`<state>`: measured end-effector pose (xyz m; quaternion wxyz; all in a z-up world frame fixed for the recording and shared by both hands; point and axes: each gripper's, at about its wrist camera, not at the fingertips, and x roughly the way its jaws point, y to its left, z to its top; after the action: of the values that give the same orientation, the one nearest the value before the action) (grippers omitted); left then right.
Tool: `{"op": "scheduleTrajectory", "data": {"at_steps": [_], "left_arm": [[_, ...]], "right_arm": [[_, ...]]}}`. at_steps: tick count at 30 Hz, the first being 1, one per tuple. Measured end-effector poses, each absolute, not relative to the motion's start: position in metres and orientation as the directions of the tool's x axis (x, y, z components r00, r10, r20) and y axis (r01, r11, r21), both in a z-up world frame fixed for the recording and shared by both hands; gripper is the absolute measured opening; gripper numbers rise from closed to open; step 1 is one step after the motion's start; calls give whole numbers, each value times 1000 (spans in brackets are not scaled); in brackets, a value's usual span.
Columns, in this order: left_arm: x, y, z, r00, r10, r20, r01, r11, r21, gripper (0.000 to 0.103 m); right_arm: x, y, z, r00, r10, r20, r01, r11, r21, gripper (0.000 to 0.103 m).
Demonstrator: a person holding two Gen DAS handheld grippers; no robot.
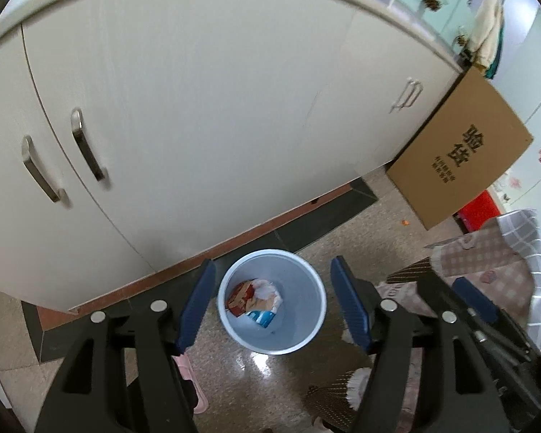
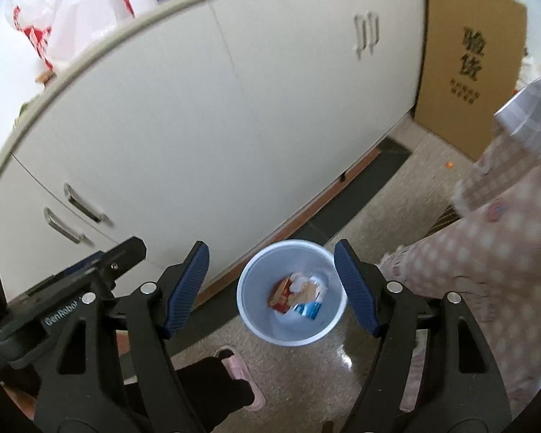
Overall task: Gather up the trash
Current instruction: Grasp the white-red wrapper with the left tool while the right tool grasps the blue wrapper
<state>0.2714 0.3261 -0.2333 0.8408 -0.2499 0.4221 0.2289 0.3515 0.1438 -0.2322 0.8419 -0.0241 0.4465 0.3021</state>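
while both grippers hang over the floor, the pale blue trash bin (image 1: 272, 301) (image 2: 291, 293) stands upright below them, framed between the blue finger pads in each wrist view. left gripper (image 1: 272, 305) fingers spread wide, nothing between them. right gripper (image 2: 272, 287) fingers also wide apart, nothing held. trash (image 1: 254, 301) (image 2: 299, 296) lies at the bin bottom: a red-orange wrapper, crumpled white paper, a blue-white packet. bin sits on the speckled floor just beside the base of the white cabinet (image 1: 184, 108) (image 2: 234, 115). cardboard box (image 1: 461, 151) (image 2: 469, 61) leans at the cabinet's far end. pink slipper (image 2: 240, 379) near the bin. checked fabric (image 2: 505, 238) to the right.
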Motion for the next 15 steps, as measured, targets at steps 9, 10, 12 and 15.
{"op": "scheduleTrajectory", "data": {"at_steps": [9,10,12,15], "left_arm": [[264,255,-154,673,125,-729,-445,856,-264,65],[265,241,-147,686,105,-720,-413,871,-267,65],[267,215,-136,703,74,-707,-361,894,-266,65],[271,170,-127,715,7,-699,-271,925,-267,65]], "right_arm": [[322,55,-145,578,486,-656,-460,858,230,71],[319,43,-139,591,480,-648,-448,864,232,71],[308,10,-127,628,461,-627,-418,879,228,71],[297,-36,-117,674,417,-610,-366,906,214,71]]}}
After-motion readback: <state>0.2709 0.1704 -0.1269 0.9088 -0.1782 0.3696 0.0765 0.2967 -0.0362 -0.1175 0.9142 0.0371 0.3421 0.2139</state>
